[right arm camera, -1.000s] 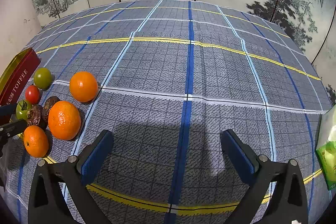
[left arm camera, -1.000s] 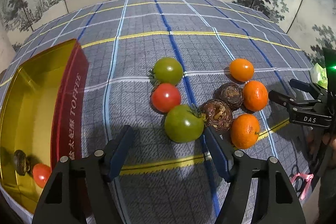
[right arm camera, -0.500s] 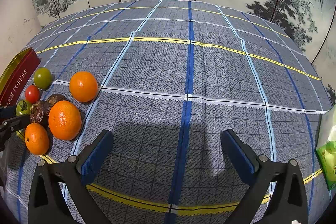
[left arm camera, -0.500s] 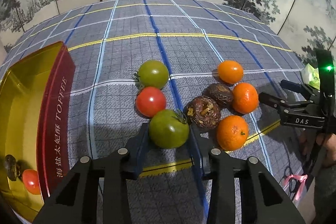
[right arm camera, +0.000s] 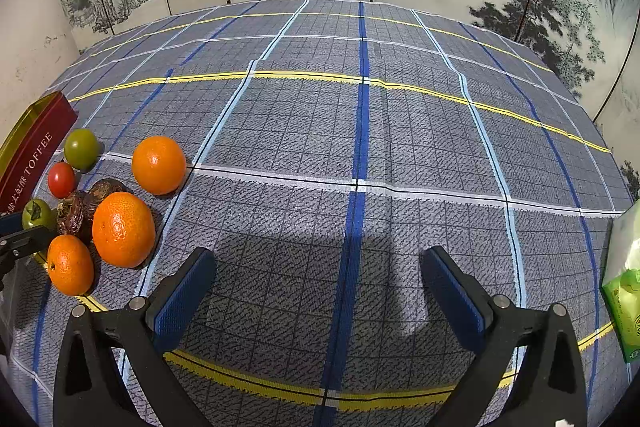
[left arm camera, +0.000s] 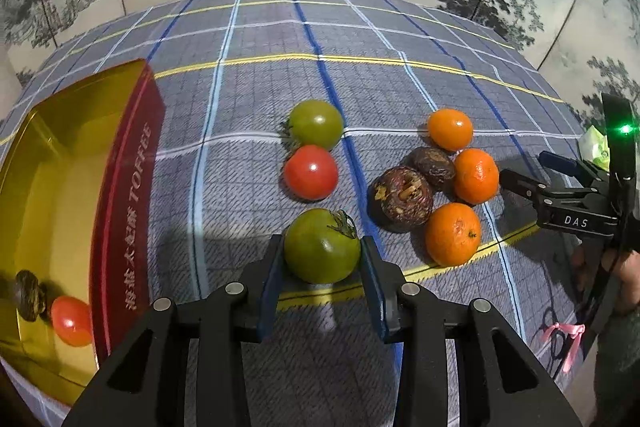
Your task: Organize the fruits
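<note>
At the far left, your toffee tin (left arm camera: 124, 187) holds a small red tomato (left arm camera: 71, 321) and a dark fruit (left arm camera: 30, 295). Your left gripper (left arm camera: 322, 259) has both pads pressed on the near green tomato (left arm camera: 322, 247). Beyond it lie a red tomato (left arm camera: 311, 171) and another green one (left arm camera: 316, 123). Further right, three oranges (left arm camera: 452, 234) cluster around two passion fruits (left arm camera: 402, 195). Your right gripper (right arm camera: 316, 279) is spread wide over bare cloth, holding nothing.

Left gripper (left arm camera: 322, 269): matte black plastic arms, triangular cutouts, silver round screws, blue ribbed pads (left arm camera: 269, 285) inside the fingers. Right gripper (right arm camera: 318, 297): same black frame, silver screws, blue pads (right arm camera: 182, 301). From the left view its body shows white "DAS" lettering and a green light.
</note>
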Action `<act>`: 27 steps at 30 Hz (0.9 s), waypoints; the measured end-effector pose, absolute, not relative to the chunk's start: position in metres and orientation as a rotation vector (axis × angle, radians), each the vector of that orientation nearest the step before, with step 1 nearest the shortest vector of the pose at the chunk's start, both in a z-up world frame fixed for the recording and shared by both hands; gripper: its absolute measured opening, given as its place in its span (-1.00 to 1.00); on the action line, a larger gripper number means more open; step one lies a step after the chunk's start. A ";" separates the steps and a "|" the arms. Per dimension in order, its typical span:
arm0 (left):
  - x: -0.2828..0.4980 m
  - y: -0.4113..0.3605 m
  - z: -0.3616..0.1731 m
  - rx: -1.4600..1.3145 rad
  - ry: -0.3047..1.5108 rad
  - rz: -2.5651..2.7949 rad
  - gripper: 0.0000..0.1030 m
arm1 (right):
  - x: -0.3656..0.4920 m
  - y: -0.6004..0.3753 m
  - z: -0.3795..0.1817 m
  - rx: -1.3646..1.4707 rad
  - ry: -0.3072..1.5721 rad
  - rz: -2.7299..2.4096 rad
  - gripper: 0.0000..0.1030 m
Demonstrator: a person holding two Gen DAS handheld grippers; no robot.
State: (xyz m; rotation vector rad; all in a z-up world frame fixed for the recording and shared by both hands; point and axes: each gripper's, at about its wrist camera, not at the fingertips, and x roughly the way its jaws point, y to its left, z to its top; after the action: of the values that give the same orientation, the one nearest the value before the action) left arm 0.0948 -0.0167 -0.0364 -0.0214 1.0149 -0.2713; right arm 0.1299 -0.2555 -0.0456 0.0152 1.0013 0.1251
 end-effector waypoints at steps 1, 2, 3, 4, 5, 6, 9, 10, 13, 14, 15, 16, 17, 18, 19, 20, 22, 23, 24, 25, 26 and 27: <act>0.094 -0.014 -0.036 -0.036 1.021 -0.272 -0.26 | 0.130 -0.256 -0.046 0.015 1.001 0.125 1.00; 0.093 -0.012 -0.035 -0.048 1.027 -0.270 -0.26 | 0.130 -0.256 -0.046 0.015 1.001 0.125 1.00; 0.093 -0.010 -0.034 -0.056 1.030 -0.267 -0.26 | 0.130 -0.256 -0.046 0.015 1.001 0.125 1.00; 0.092 -0.008 -0.033 -0.062 1.030 -0.264 -0.26 | 0.130 -0.256 -0.046 0.015 1.001 0.125 1.00; 0.091 -0.007 -0.031 -0.066 1.025 -0.264 -0.26 | 0.130 -0.256 -0.046 0.015 1.001 0.125 1.00; 0.090 -0.006 -0.029 -0.067 1.019 -0.263 -0.26 | 0.130 -0.256 -0.046 0.015 1.001 0.125 1.00; 0.089 -0.003 -0.022 -0.072 1.005 -0.265 -0.26 | 0.130 -0.256 -0.046 0.015 1.001 0.125 1.00; 0.088 -0.003 -0.020 -0.074 1.000 -0.264 -0.26 | 0.130 -0.256 -0.046 0.015 1.001 0.125 1.00; 0.086 0.000 -0.014 -0.080 0.991 -0.264 -0.26 | 0.130 -0.256 -0.046 0.015 1.001 0.125 1.00; 0.086 0.001 -0.012 -0.083 0.988 -0.265 -0.26 | 0.130 -0.256 -0.046 0.015 1.001 0.125 1.00; 0.086 0.002 -0.010 -0.085 0.986 -0.263 -0.26 | 0.130 -0.255 -0.045 0.015 1.002 0.125 1.00; 0.086 0.004 -0.008 -0.089 0.983 -0.260 -0.26 | 0.130 -0.256 -0.046 0.015 1.001 0.125 1.00; 0.086 0.006 -0.006 -0.094 0.981 -0.259 -0.26 | 0.130 -0.256 -0.045 0.015 1.001 0.125 1.00; 0.086 0.008 -0.004 -0.097 0.978 -0.258 -0.26 | 0.130 -0.256 -0.046 0.015 1.001 0.125 1.00; 0.086 0.010 -0.002 -0.100 0.974 -0.254 -0.26 | 0.130 -0.255 -0.045 0.015 1.002 0.125 1.00; 0.085 0.013 0.000 -0.101 0.969 -0.248 -0.26 | 0.130 -0.256 -0.045 0.015 1.002 0.125 1.00; 0.085 0.019 0.004 -0.104 0.957 -0.237 -0.26 | 0.130 -0.256 -0.045 0.015 1.002 0.125 0.99; 0.086 0.021 0.006 -0.105 0.953 -0.232 -0.26 | 0.130 -0.255 -0.045 0.015 1.002 0.125 0.99; 0.087 0.024 0.008 -0.108 0.948 -0.225 -0.26 | 0.130 -0.255 -0.045 0.015 1.002 0.125 0.99; 0.087 0.028 0.010 -0.110 0.941 -0.218 -0.26 | 0.130 -0.256 -0.046 0.015 1.002 0.125 0.99; 0.088 0.032 0.012 -0.112 0.934 -0.208 -0.26 | 0.130 -0.256 -0.046 0.015 1.002 0.125 0.99; 0.088 0.037 0.014 -0.116 0.927 -0.197 -0.26 | 0.130 -0.255 -0.045 0.015 1.002 0.125 0.99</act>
State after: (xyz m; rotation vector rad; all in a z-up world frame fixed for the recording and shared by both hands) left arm 0.0883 0.0374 0.0143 -0.1157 0.9270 -0.1967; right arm 0.1301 -0.2554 -0.0455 0.0155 1.0015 0.1249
